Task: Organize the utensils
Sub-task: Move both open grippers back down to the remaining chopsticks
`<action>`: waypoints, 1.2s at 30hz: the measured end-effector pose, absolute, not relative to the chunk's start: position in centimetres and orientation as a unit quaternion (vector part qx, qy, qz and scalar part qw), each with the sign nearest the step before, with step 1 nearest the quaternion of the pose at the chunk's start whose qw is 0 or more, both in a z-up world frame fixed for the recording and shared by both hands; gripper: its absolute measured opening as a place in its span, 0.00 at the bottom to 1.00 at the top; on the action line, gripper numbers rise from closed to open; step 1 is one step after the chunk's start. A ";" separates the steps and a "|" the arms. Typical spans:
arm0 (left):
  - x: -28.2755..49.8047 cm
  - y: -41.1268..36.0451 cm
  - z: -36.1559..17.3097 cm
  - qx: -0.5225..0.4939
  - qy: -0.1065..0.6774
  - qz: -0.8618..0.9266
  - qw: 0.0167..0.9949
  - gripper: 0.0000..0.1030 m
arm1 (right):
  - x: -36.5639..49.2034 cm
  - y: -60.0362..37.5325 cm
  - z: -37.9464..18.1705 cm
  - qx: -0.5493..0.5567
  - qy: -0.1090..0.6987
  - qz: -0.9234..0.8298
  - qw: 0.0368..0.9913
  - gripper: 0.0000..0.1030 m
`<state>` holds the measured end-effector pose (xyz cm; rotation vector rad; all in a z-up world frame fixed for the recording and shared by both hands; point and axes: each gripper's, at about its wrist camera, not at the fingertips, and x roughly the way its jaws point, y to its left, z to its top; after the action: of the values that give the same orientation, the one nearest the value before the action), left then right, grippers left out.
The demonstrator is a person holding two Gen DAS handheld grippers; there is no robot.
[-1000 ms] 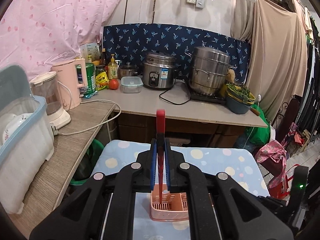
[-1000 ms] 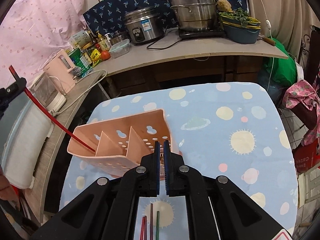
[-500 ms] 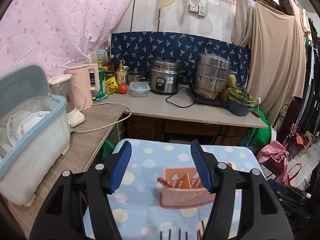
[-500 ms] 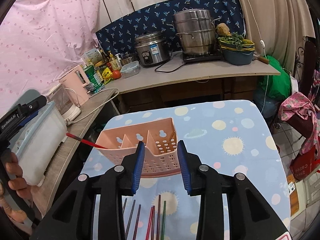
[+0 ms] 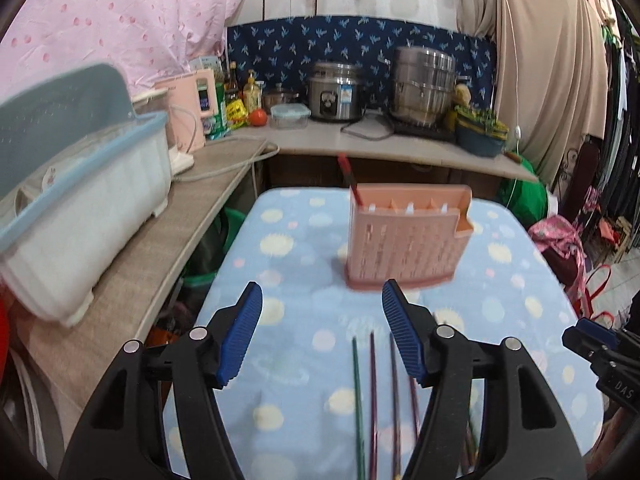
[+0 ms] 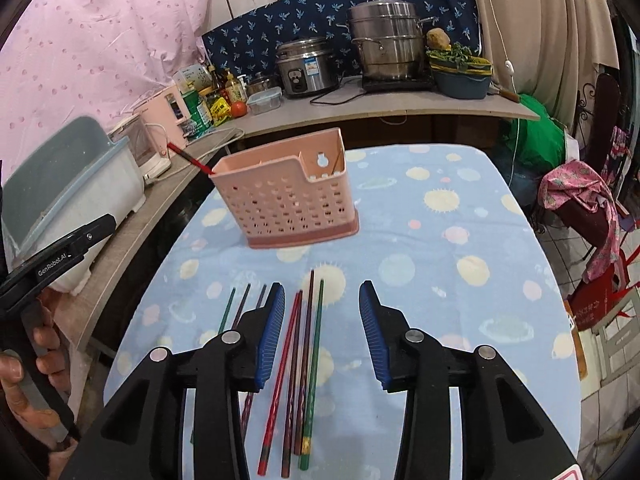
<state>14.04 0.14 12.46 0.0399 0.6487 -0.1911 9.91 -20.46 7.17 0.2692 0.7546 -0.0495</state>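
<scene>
We see the left hand-held gripper (image 5: 322,330) spread wide and empty above the surface (image 5: 520,280), with chopsticks (image 5: 374,396) lying below it. The right hand-held gripper (image 6: 322,328) is spread too, hovering over more chopsticks (image 6: 300,364). Beyond both stands the pink utensil holder (image 6: 288,196), with 1 red chopstick (image 6: 190,158) leaning out of its left end compartment.

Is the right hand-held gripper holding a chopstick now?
No, the right hand-held gripper is open and empty above the chopsticks on the table.
</scene>
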 end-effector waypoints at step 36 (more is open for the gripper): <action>4.9 1.4 -1.6 0.022 0.442 -0.105 0.891 0.58 | 3.2 -15.6 -5.6 0.085 0.450 -0.040 0.888 0.22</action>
<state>4.92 1.36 -1.62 0.0466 0.9178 -0.2187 3.21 -15.61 -5.63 0.1772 0.9343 -0.0822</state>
